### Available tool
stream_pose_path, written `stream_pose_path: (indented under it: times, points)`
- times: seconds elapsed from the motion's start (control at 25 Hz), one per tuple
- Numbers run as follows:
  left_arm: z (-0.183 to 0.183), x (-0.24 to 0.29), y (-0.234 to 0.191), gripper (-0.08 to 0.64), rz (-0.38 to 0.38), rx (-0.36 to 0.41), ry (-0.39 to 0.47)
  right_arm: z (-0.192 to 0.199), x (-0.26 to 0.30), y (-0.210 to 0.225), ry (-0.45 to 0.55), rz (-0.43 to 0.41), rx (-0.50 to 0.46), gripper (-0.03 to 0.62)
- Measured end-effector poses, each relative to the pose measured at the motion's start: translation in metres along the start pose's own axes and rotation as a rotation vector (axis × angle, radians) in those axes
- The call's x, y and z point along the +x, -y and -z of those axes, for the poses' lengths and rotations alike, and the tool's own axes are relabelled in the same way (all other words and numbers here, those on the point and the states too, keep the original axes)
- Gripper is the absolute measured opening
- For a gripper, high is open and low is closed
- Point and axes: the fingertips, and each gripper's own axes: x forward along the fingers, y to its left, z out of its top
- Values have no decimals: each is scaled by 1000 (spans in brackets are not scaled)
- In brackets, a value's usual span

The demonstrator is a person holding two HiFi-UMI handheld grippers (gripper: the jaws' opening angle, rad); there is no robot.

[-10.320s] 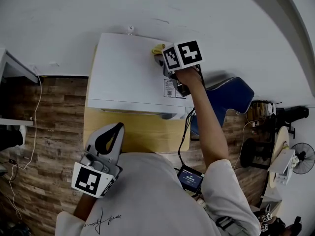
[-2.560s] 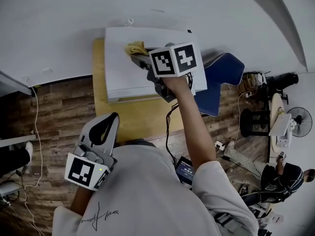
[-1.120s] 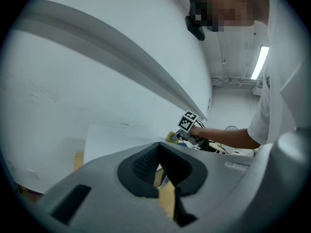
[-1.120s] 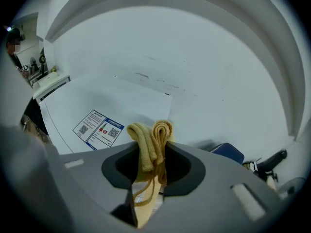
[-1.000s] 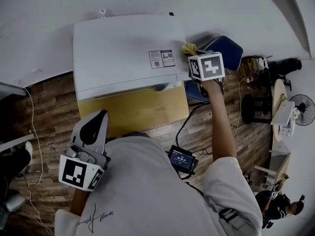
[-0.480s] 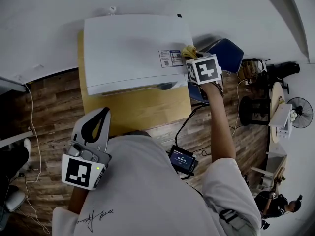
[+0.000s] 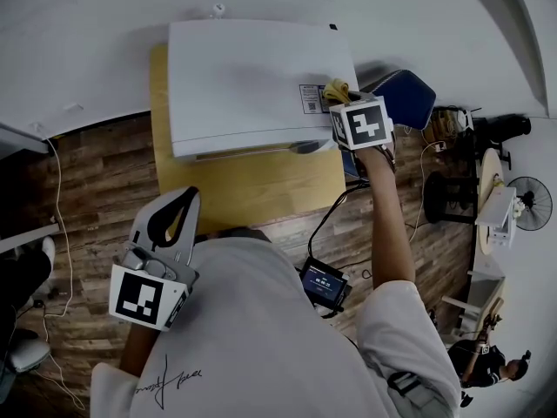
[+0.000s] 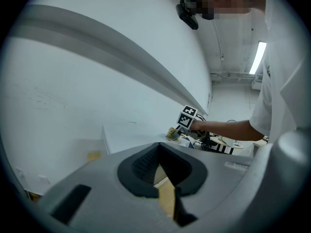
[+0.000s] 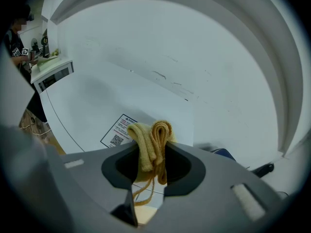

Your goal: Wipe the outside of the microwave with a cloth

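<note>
The white microwave (image 7: 244, 77) stands on a wooden table (image 7: 252, 190), seen from above. My right gripper (image 7: 342, 101) is shut on a folded yellow cloth (image 7: 337, 88) and holds it at the right edge of the microwave top, beside the printed label (image 7: 313, 98). In the right gripper view the cloth (image 9: 150, 140) bulges up out of the gripper (image 9: 148, 174), with loose threads hanging below; the microwave top (image 9: 92, 106) and the label (image 9: 118, 130) lie beyond. My left gripper (image 7: 186, 198) is shut with nothing in it, held low by my body; seen from its own camera (image 8: 165, 183) it points toward the microwave (image 8: 131, 137).
A blue chair (image 7: 405, 98) stands right of the microwave, close under my right gripper. A white wall runs behind the microwave. On the wood floor lie a small screen device (image 7: 322, 286) with cables, and a fan (image 7: 531, 203) and stands at the far right.
The right gripper carried the cloth from the back of the microwave top, across to its right edge, where it has stayed for the last second. The left gripper has stayed low and shut.
</note>
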Motion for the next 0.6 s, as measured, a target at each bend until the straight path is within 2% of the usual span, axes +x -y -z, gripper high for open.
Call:
stream_pose_path:
  times: [0.36,0.6]
  points:
    - [2,-13,2,-6,28,-29,9,-14,-7,-33,17,-7,-26,121]
    - [5,-26,-3,-6,16,-43,9,-22,-11,-56,19,-23,-36,121]
